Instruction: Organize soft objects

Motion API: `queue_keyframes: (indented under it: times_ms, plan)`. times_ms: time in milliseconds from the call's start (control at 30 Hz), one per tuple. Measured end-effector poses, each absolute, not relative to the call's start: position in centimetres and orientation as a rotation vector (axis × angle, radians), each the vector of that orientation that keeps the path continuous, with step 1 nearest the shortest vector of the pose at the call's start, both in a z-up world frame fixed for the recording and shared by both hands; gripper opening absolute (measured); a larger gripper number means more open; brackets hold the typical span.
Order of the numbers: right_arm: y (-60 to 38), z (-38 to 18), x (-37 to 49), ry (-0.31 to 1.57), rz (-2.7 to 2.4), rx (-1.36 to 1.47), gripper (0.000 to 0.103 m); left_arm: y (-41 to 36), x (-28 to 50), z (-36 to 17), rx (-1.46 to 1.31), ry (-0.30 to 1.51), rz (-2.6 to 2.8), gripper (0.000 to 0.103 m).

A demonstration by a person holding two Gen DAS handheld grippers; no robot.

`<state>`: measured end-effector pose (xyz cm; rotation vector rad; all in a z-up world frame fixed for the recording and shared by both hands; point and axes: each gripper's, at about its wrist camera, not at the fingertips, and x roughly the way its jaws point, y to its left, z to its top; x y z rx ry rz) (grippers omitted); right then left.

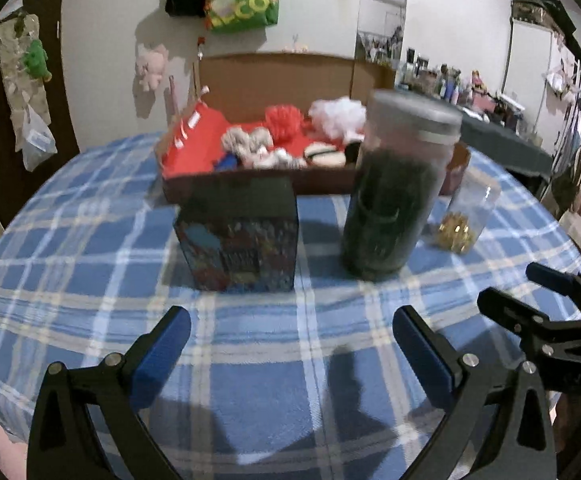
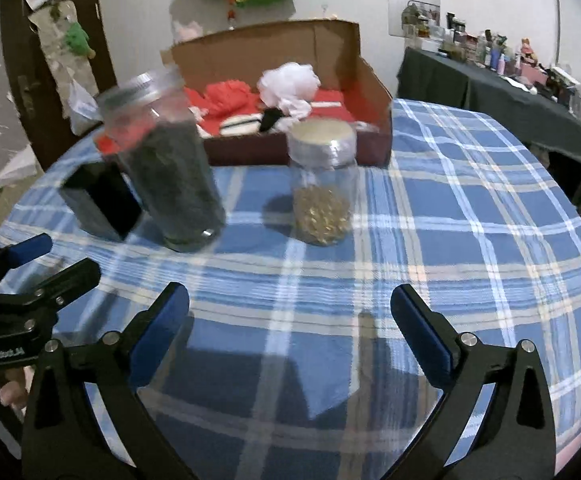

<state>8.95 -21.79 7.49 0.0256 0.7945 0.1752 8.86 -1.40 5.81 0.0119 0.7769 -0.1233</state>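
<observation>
Open brown cardboard box [image 2: 374,92]: red and white soft pompoms [image 2: 288,80]. Tall clear jar [image 2: 170,168]: dark filling. Left tool [image 1: 290,340], right tool [image 2: 290,324]: spread wide, empty, over the table [image 2: 470,216].

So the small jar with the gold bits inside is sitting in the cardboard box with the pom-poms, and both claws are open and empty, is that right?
Not quite. The small jar stands on the blue plaid tablecloth, in front of the cardboard box, not inside it; the right wrist view shows this. The rest holds: the pom-poms lie in the box, and the left claw and right claw are open and empty.
</observation>
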Motion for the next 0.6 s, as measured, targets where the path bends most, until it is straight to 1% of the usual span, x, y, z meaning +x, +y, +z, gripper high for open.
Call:
queue_keyframes:
  times_ms: [233, 600]
  plan:
    - [-22.0, 5.2, 10.0, 0.841, 0.111, -0.022, 0.103, -1.7, 10.2, 3.4, 0.012, 0.842, -0.095, 0.103]
    - [-22.2, 4.6, 10.6, 0.88, 0.077, -0.031, 0.103, -1.7, 10.6, 3.0, 0.026, 0.863, -0.069, 0.103]
